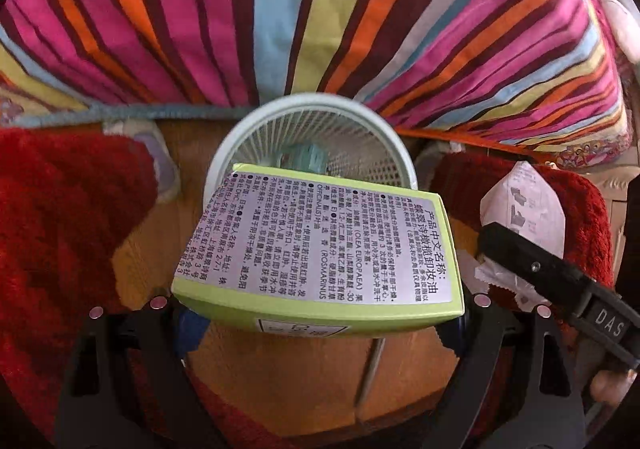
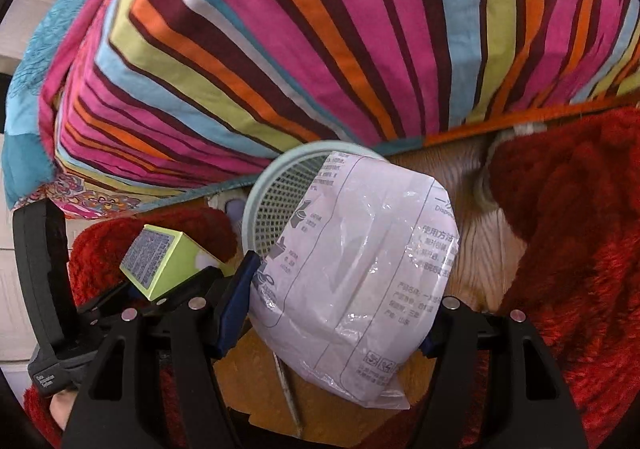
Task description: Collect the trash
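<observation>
A lime-green carton with a white printed label sits crosswise in my left gripper, whose blue pads press on its two sides. Just beyond it stands a pale green mesh waste basket with a teal item at its bottom. My right gripper is shut on a white plastic packet printed with grey text, held over the floor in front of the same basket. Each wrist view shows the other hand: the packet at the right, the carton at the left.
A bed with a striped multicolour cover rises right behind the basket. Red shaggy rugs lie on both sides of a strip of wooden floor. A pale slipper lies left of the basket.
</observation>
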